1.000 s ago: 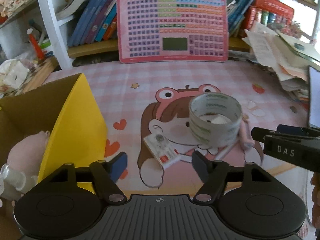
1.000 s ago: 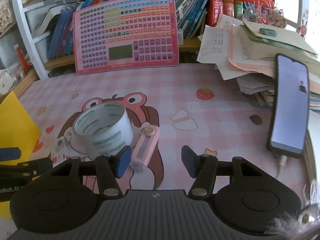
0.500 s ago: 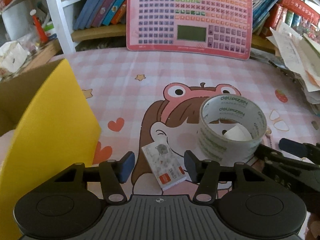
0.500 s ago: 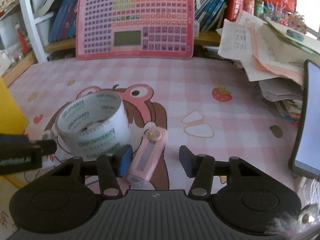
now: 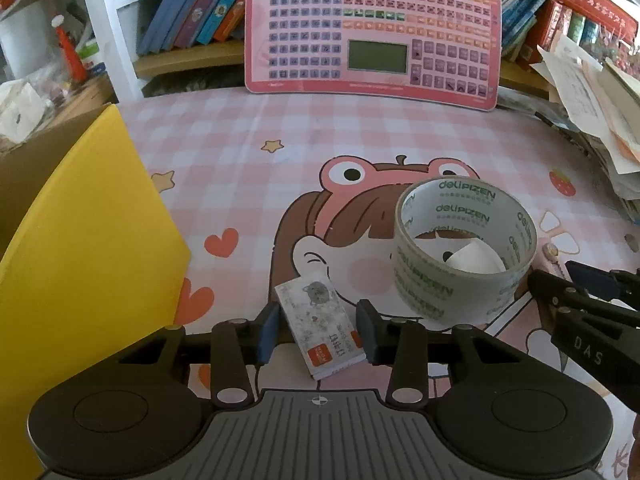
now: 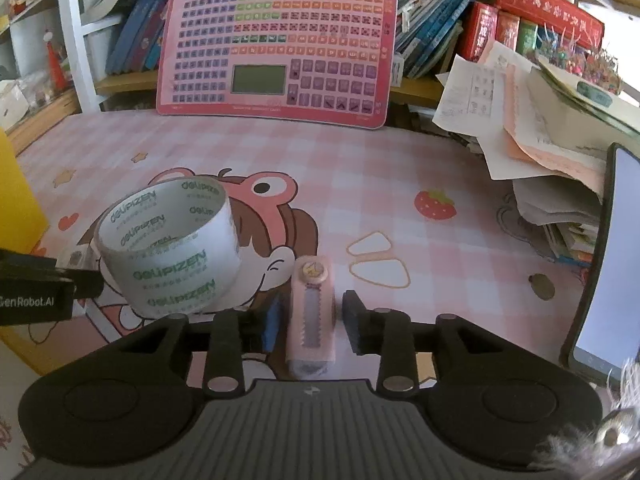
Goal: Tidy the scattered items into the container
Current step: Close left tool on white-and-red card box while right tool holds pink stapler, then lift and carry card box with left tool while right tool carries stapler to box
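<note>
On the pink checked desk mat (image 5: 360, 140), 3 loose items are seen close together: a small flat card pack (image 5: 320, 326), a roll of clear tape (image 5: 466, 246) and a pink utility knife (image 6: 311, 312). The left gripper (image 5: 318, 326) is held with its fingers apart on either side of the card pack, which lies slanted between the pads and is not yet clamped. The right gripper (image 6: 310, 322) is likewise spread, with the utility knife lying lengthwise between its pads, a gap being visible on each side. The cardboard box (image 5: 28, 168), with its yellow flap (image 5: 84, 248) folded outward, is placed to the left, just beside the left gripper.

Several risks are judged from this. Because the card pack is skewed, it could be caught on 2 corners only and be twisted or flicked out when the pads close. As the pack is thin and flat, it may be pinched too high and slip back onto the mat. The knife is smooth and narrow and could be rolled or pivoted if gripped off-centre. The roll of tape stands just beside both tools and could be knocked away. The yellow flap could be struck during carrying.
</note>
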Demonstrator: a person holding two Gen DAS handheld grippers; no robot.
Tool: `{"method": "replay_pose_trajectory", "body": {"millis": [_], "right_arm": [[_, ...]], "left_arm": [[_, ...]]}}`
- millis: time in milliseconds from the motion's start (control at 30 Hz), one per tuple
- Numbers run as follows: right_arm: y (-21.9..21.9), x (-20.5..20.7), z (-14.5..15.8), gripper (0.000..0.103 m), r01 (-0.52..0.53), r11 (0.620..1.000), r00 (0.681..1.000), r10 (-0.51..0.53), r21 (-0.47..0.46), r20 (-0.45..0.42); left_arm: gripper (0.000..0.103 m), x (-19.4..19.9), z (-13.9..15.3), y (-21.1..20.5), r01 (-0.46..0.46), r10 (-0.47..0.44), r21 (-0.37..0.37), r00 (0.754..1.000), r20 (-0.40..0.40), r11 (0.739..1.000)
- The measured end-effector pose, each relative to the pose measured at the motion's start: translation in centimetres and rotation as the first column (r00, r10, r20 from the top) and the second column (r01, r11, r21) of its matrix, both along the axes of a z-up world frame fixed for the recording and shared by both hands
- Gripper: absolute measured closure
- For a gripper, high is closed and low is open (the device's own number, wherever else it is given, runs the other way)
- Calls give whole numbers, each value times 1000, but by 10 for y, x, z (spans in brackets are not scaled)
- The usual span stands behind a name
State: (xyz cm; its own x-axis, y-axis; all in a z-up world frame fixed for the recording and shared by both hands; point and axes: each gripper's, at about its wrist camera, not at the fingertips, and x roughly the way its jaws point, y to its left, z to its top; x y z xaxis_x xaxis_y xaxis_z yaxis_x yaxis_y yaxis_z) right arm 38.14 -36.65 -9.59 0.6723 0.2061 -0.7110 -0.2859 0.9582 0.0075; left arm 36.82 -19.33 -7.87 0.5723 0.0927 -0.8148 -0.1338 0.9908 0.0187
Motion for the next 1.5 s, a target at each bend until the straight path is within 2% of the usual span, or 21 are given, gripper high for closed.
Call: {"method": "replay_pose_trajectory", "body": {"millis": [33, 133, 367, 633, 767, 900, 1233, 1500], "right_arm": [[0, 0, 0, 71, -4, 1000, 1000, 4, 1, 0], [-2, -2, 0, 80, -16, 1000, 1000, 16, 9, -2], [-15, -21, 13, 80, 11, 995, 1000, -8, 96, -24], [-20, -60, 29, 80, -10, 990, 999, 15, 141, -37], [-18, -80, 33, 80, -9, 988, 998, 18, 157, -53], [-13, -99, 35, 80, -21, 988, 997, 31, 150, -68], [6, -135, 36, 80, -19, 989, 993, 36, 145, -115], [21, -168, 52, 80, 21, 995, 994, -11, 95, -111]], "left_arm": [[73, 0, 0, -1, 12, -12, 1, 1000, 3, 1000], [75, -4, 1, -6, 46, -46, -2, 999, 3, 999], [75, -26, 21, -18, 144, -145, 13, 989, 38, 989], [75, -52, 41, -18, 192, -190, -64, 981, 39, 979], [75, -68, 41, -20, 223, -222, -92, 975, 30, 970], [75, -84, 40, -16, 235, -236, -118, 972, 10, 965], [75, -107, 48, -1, 268, -265, -150, 963, 46, 952], [74, -130, 54, 14, 348, -335, -217, 937, 96, 912]]}}
